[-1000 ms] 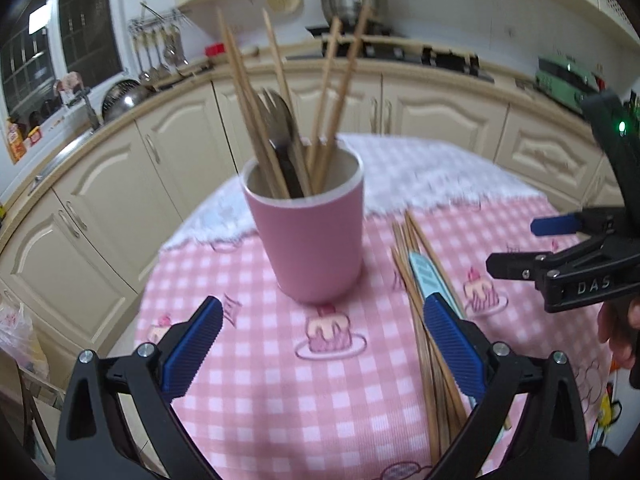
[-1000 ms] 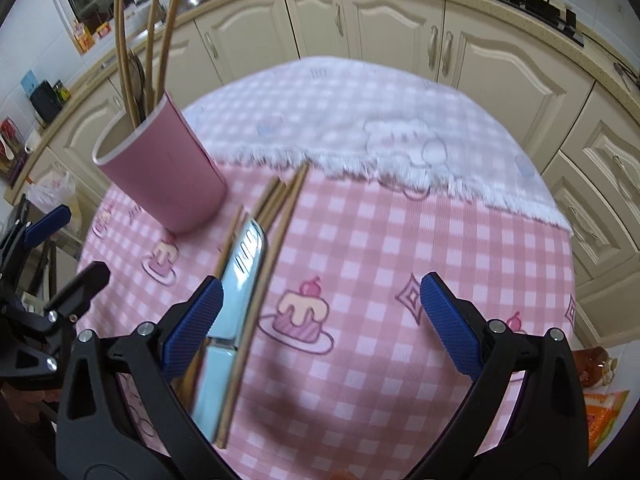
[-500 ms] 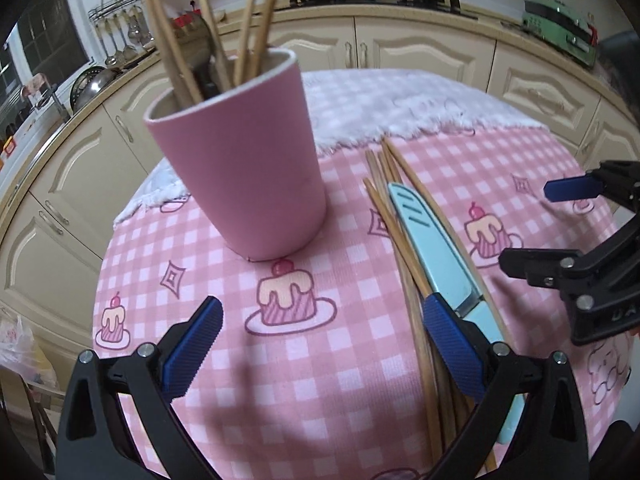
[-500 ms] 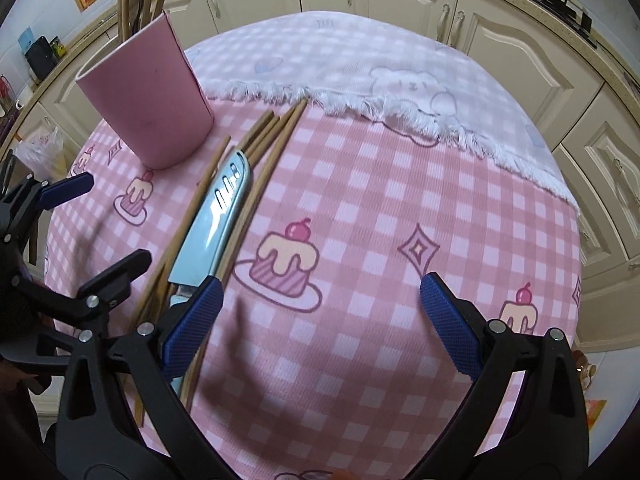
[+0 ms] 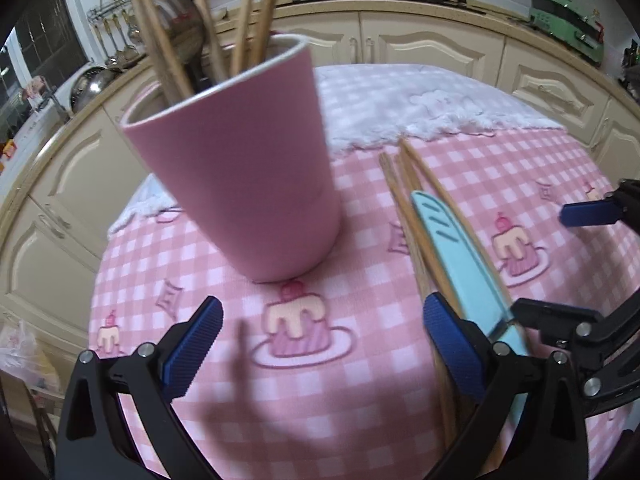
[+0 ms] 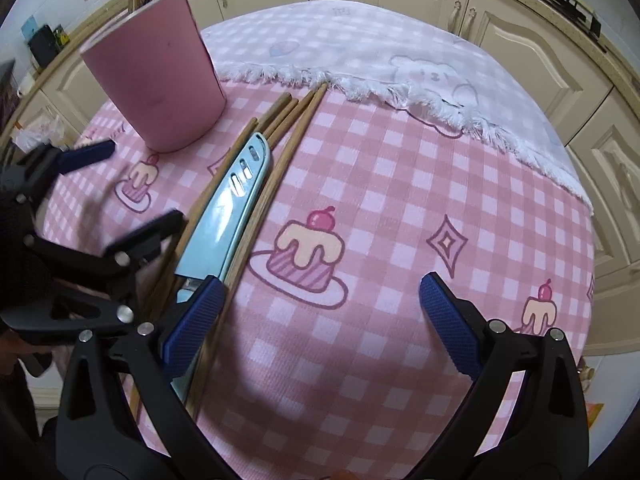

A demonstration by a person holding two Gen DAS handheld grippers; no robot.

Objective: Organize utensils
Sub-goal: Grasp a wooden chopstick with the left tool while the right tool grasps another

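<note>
We are closing in: since a second ago the pink cup (image 5: 240, 168) has been growing large in the left wrist view, and the right gripper has been sliding down toward the loose pile. Both moves suggest we are lining up the next pick, not yet making it.

Going left to right in the left wrist view, the left gripper (image 5: 320, 356) is hovering low before the cup, its jaws standing wide apart with nothing between them. The cup is standing upright on the pink checked tablecloth (image 5: 360, 420), already holding several chopsticks and a dark-handled utensil. Just beside it to the right, the loose chopsticks (image 5: 404, 184) are lying in a bundle with the light blue knife (image 5: 460, 264) resting on top of them. Farther right, the right gripper (image 6: 318, 322) is reaching in, jaws likewise apart and empty; in its own view its left pad is sitting over the knife's handle end, though we cannot tell whether it is touching.

We judge the knife or a chopstick to be the next candidate for the cup.
</note>
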